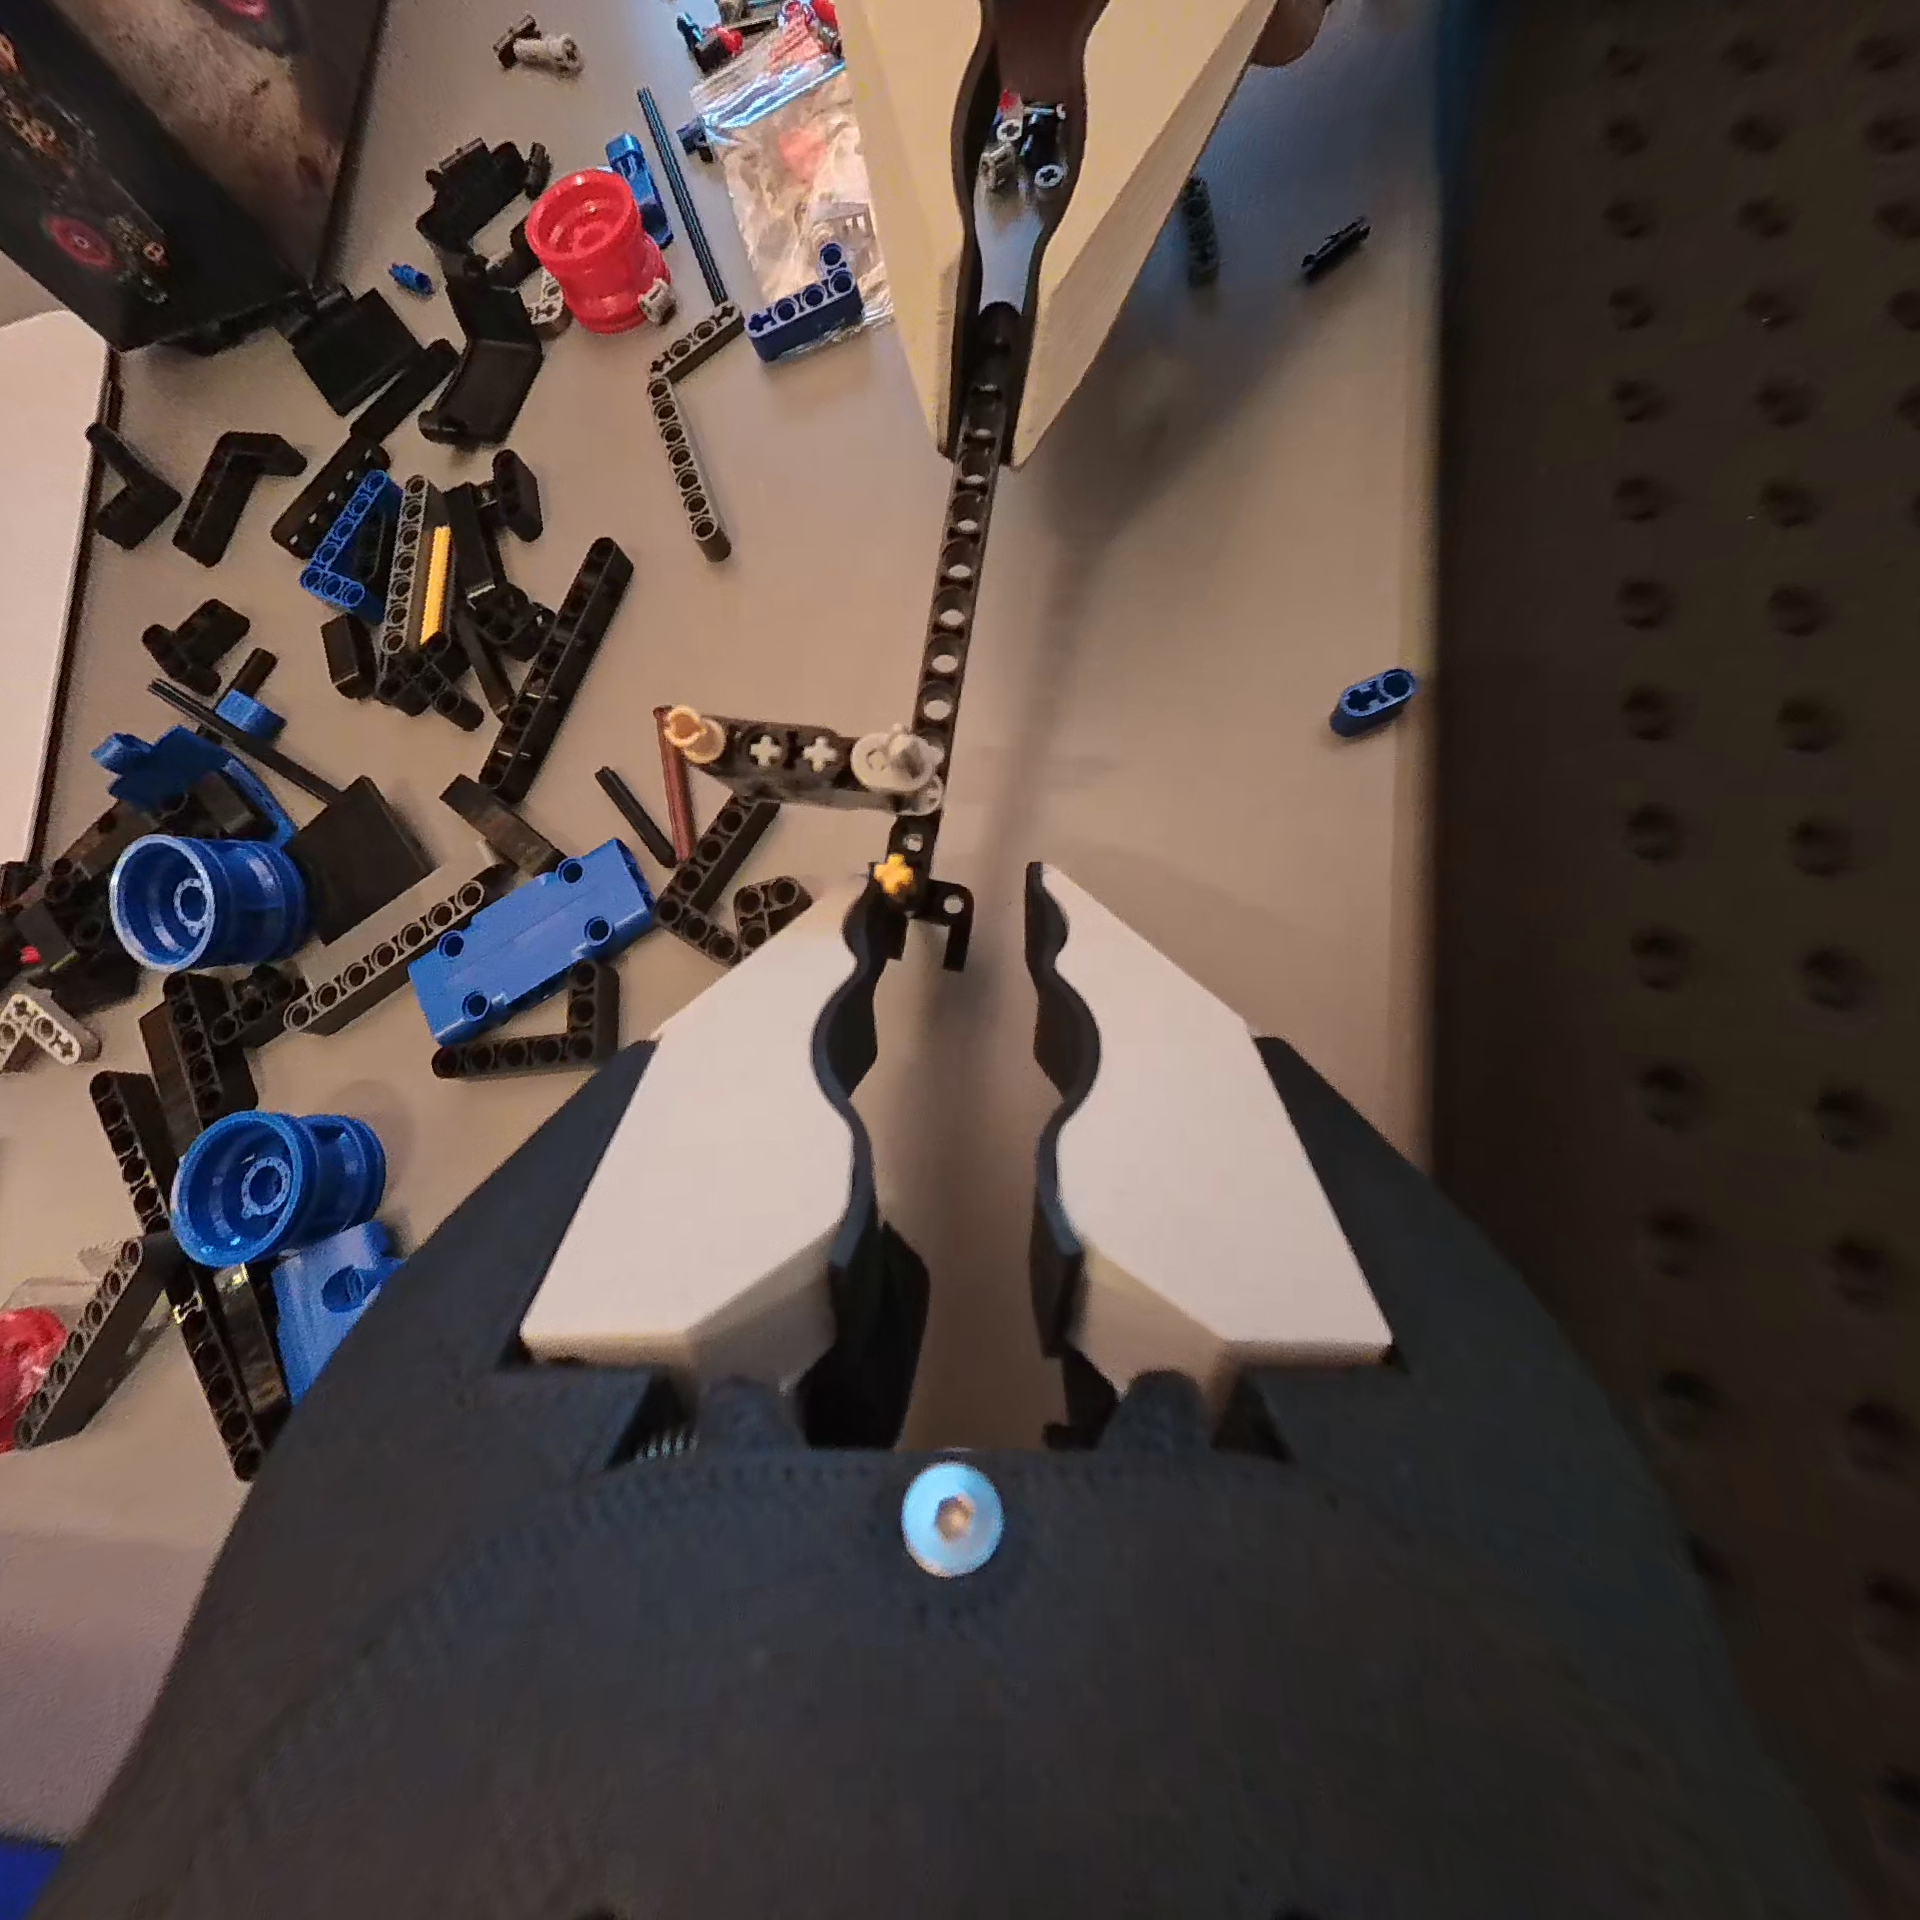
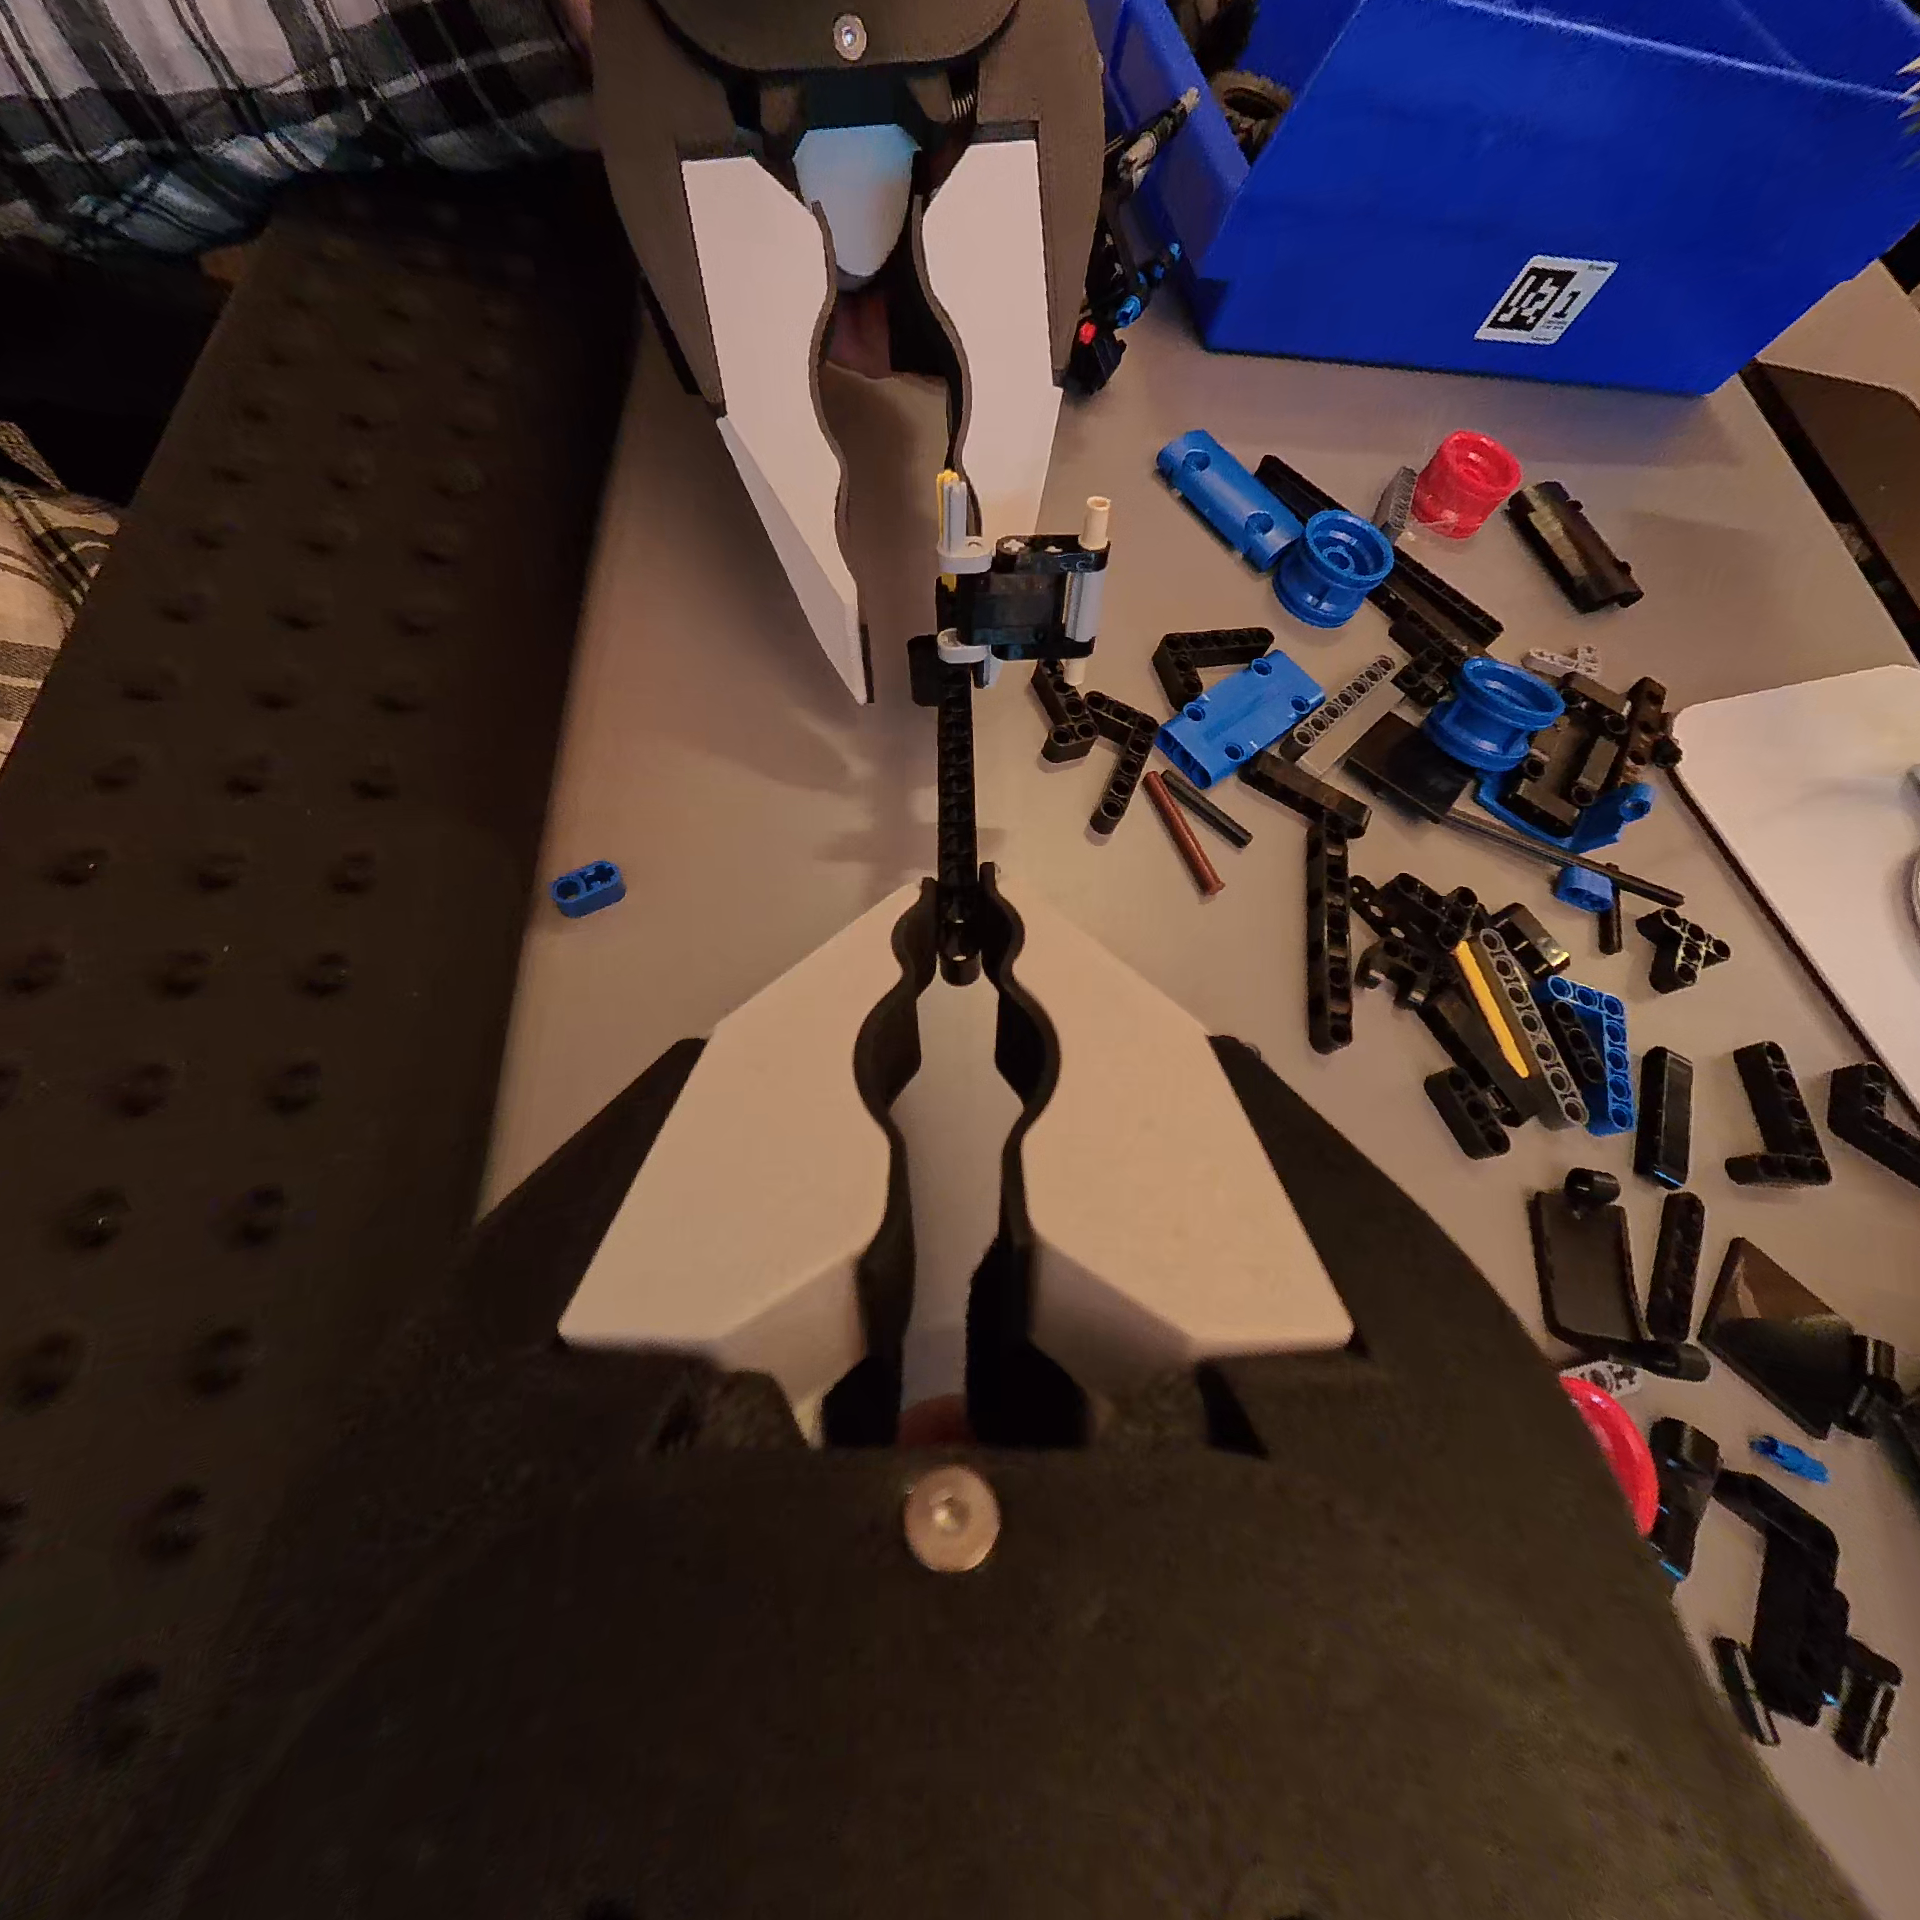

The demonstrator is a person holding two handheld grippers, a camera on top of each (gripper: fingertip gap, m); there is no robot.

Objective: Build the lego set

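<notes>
The long black beam [image 2: 954, 790] you are building on hangs above the grey table [image 2: 727, 790], pinched at one end by your right gripper [image 2: 957, 935], whose fingers are closed tight on it. At the beam's far end sits a small sub-assembly [image 2: 1023, 608] of black, grey and white parts, with a yellow piece [image 1: 891, 875] at its tip.

Your left gripper [image 1: 940, 904] faces that end with its fingers parted a moderate way. The assembly's tip lies just at the mouth of those fingers, close to the left pad [image 1: 847, 997]; you cannot tell whether it touches, but nothing is clamped there.

A small blue connector [image 2: 588, 889] lies alone on the table beside the beam, near the dark studded mat [image 2: 260, 727]. On the other side is the loose pile: blue wheel hubs [image 2: 1340, 566], a red hub [image 2: 1467, 484], a blue panel [image 2: 1236, 717], and many black beams [image 2: 1330, 914]. A blue bin [image 2: 1455, 208] stands past the pile, and in the left wrist view a clear parts bag [image 1: 790, 197] lies on the table behind the parts.
</notes>
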